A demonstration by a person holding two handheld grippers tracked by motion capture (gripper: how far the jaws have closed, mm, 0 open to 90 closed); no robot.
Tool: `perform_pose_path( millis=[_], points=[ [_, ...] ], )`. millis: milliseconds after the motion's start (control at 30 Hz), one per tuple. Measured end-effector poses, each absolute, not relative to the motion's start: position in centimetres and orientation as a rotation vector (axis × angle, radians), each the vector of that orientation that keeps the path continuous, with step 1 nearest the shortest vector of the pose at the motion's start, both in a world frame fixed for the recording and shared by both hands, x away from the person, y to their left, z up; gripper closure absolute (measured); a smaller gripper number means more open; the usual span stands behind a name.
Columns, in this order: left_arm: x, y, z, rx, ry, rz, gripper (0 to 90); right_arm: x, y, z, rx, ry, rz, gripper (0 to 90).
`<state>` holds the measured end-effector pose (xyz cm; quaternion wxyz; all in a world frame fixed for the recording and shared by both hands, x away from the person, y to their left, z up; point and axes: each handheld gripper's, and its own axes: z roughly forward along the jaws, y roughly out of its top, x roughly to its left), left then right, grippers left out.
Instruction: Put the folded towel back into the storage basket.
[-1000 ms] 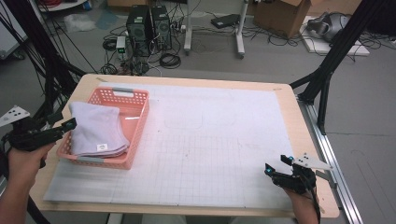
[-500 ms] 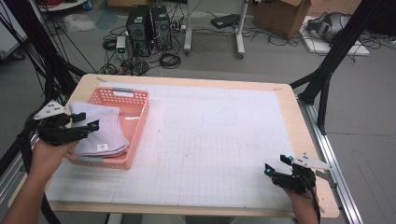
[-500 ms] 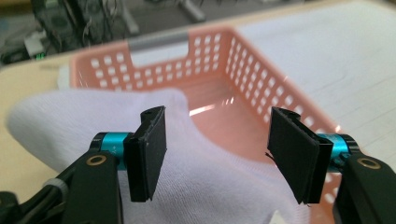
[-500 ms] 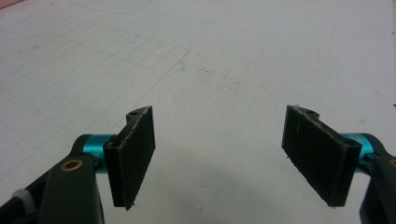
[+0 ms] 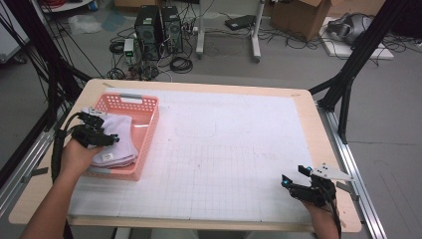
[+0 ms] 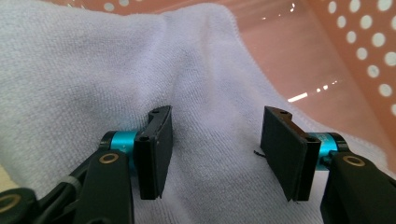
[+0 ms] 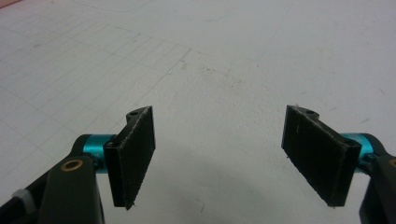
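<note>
Inside the pink basket [image 5: 144,132], at the left end of the table [image 5: 308,119]: a stack of folded white towels [image 5: 122,144], filling most of the near half, top one bunched up. Far end of the basket floor is bare.

Diff vs earlier frames: the left gripper [image 5: 97,134] was outside the basket's left wall a second ago; it's now over the basket, down on the towels. Its jaws have just been closing, but they're not clenched. In the left gripper view the left gripper [image 6: 215,154] has a clear gap between its pads, with a ridge of the towels [image 6: 84,93] running up between them. Pads don't look pressed on the cloth yet, so no grasp. Perforated basket [image 6: 359,56] wall and bare floor sit to the right of the towel in that view.

Right gripper [image 5: 301,181]: same spot as before, well away from the basket, at the table's near right corner. In the right gripper view the right gripper [image 7: 219,158] is spread wide, nothing between the jaws, just the gridded white mat [image 7: 233,56] below.

Basket and towels haven't shifted.
</note>
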<state>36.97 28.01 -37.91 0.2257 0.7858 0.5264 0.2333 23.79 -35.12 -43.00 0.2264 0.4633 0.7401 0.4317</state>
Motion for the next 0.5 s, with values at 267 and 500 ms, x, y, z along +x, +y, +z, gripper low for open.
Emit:
perform_pose_path(
  millis=[267, 500],
  points=[
    [38.3, 26.8, -38.9, 2.315, 1.570, 0.669, 50.1, 23.8, -35.1, -43.0, 1.280, 2.041, 1.188, 24.9],
    [39.0, 26.7, -39.0, 2.258, 1.584, 0.529, 49.9, 23.8, -35.1, -43.0, 1.276, 2.041, 1.192, 24.9]
  ],
)
